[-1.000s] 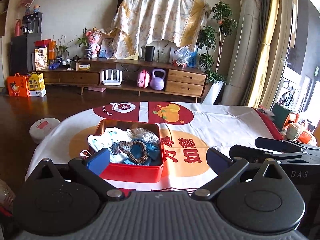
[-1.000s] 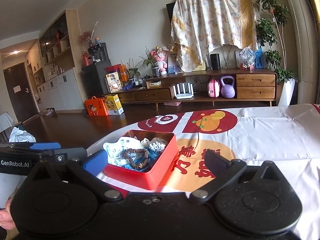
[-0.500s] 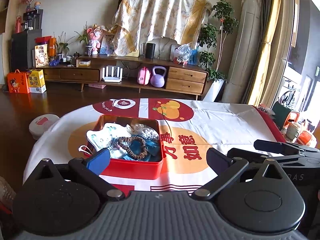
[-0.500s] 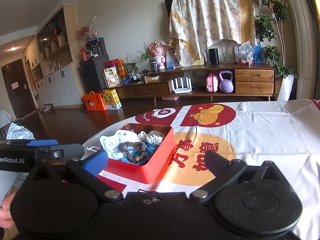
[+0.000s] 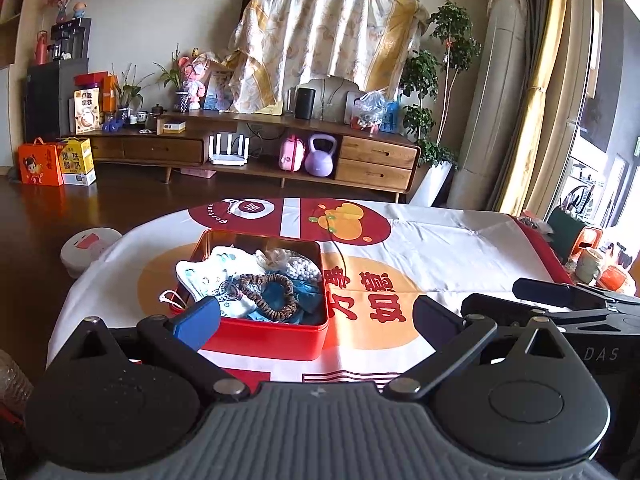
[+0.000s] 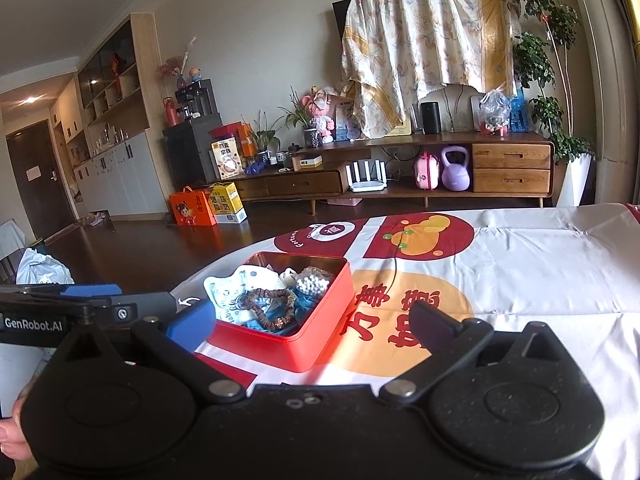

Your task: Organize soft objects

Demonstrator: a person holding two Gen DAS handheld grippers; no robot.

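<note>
Red tin (image 5: 264, 336) sits on the printed tablecloth (image 5: 440, 248), packed with a brown scrunchie (image 5: 272, 294), white mask (image 5: 212, 274) and bead pouch (image 5: 302, 270); left gripper (image 5: 316, 316) and right gripper (image 6: 310, 322) hover short of it, jaws spread wide, empty.

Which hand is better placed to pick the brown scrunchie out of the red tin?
Probably left: its open tool points almost straight at the brown scrunchie in the red tin; the right tool sits off to the side.
</note>
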